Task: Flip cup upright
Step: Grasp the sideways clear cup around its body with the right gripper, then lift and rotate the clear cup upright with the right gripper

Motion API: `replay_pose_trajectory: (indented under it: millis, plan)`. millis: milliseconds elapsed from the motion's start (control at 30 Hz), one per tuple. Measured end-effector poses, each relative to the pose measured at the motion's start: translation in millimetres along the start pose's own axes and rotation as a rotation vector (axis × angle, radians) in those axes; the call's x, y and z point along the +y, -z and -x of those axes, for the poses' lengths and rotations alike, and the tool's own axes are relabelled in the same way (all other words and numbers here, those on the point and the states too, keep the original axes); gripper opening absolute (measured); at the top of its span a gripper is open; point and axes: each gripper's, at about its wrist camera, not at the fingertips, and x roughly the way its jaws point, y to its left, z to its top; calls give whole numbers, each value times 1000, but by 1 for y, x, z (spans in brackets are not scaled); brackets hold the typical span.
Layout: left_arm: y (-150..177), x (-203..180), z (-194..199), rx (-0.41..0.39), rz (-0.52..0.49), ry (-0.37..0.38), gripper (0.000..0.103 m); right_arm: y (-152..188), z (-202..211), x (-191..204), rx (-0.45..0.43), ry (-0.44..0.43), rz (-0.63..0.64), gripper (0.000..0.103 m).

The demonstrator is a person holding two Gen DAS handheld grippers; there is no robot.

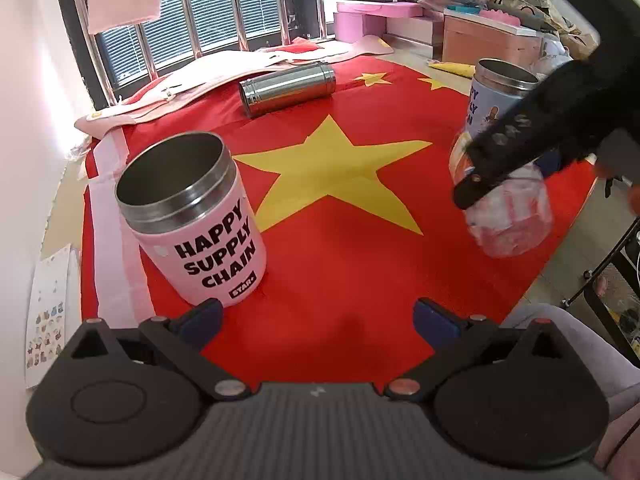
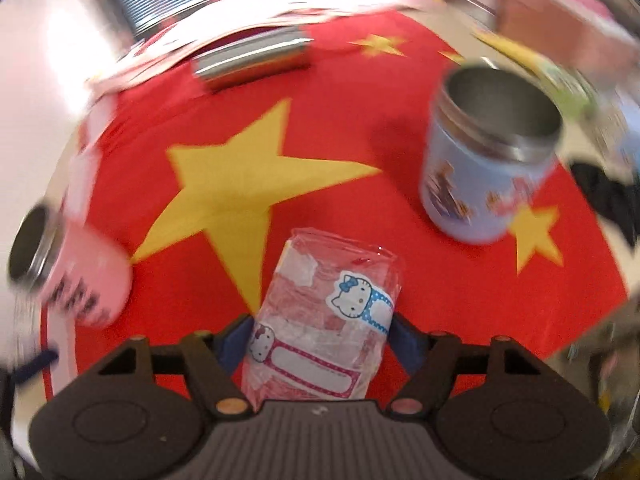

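Gripping the clear cup (image 2: 320,320) mid-body, right claw (image 2: 320,332) is clamped on it above the red flag (image 1: 340,272); left claw (image 1: 316,320) hangs spread, empty. Cup looks light, thin, crushable and slick, so I'd hold the stickered waist gently. Pink can (image 1: 192,220) and blue can (image 2: 488,160) stand upright; steel flask (image 1: 288,88) lies near the window (image 1: 200,12).

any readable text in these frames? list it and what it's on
"HAPPY SUPPLY CHAIN" and a tag reading "STAR": pink cup.
Blue cup: side lettering partly hidden, unreadable.
Right gripper arm: embossed marks, too blurred.
Clear cup: Hello Kitty stickers, name label blank.
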Motion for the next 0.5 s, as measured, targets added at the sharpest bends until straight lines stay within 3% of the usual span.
replay_pose_trajectory:
  millis: [133, 300, 400, 500]
  plan:
    - [2, -1, 2, 7, 9, -9, 103, -1, 5, 14, 50, -11, 319, 72]
    - [6, -3, 4, 20, 33, -24, 103, 7, -4, 36, 122, -22, 629, 72]
    - [8, -5, 5, 26, 52, -30, 103, 4, -15, 49, 157, -47, 723, 72]
    - [10, -5, 5, 31, 65, -35, 103, -3, -29, 53, 191, -60, 735, 72]
